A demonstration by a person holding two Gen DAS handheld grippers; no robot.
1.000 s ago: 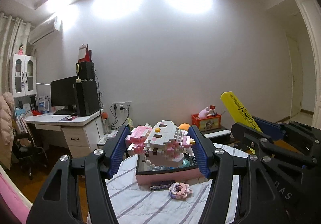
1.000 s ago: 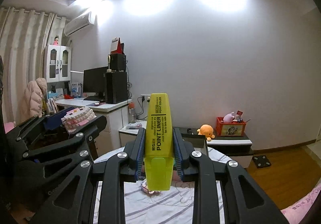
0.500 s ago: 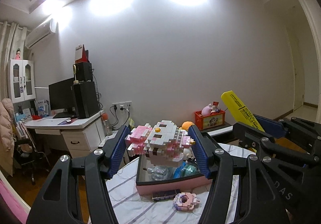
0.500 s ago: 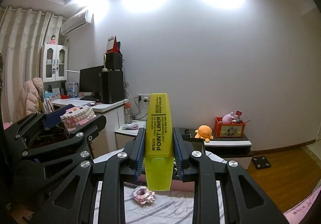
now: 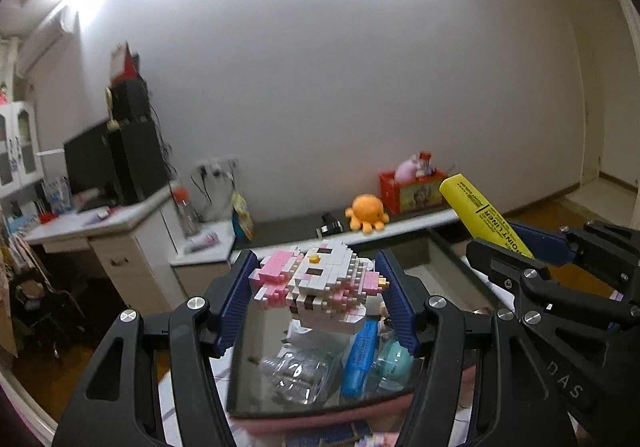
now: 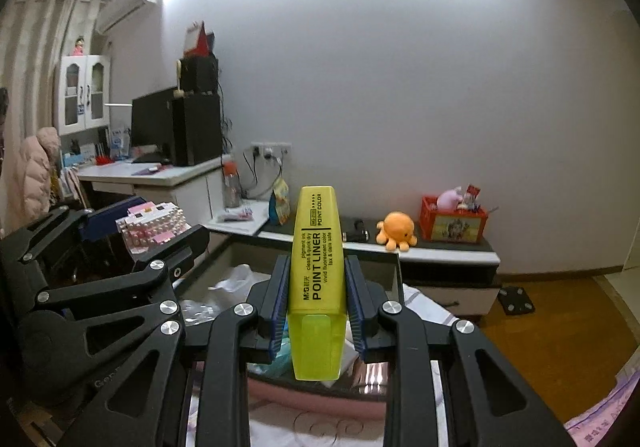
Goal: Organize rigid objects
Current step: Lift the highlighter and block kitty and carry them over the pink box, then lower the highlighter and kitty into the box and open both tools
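So, left gripper (image 5: 316, 295) clamped on pink-and-white brick figure (image 5: 316, 285), blue pads pressed to both its sides. Right gripper (image 6: 316, 287) pinched tight on yellow highlighter (image 6: 318, 279), cap end pointed up and away. Both held over open pink bin (image 5: 448, 259) just below and ahead of jaws. Blue highlighter (image 5: 360, 359), clear plastic bottle (image 5: 296, 371) and teal round thing seen lying inside bin. Orange plush octopus (image 6: 396, 229) spotted on low shelf further ahead by wall.
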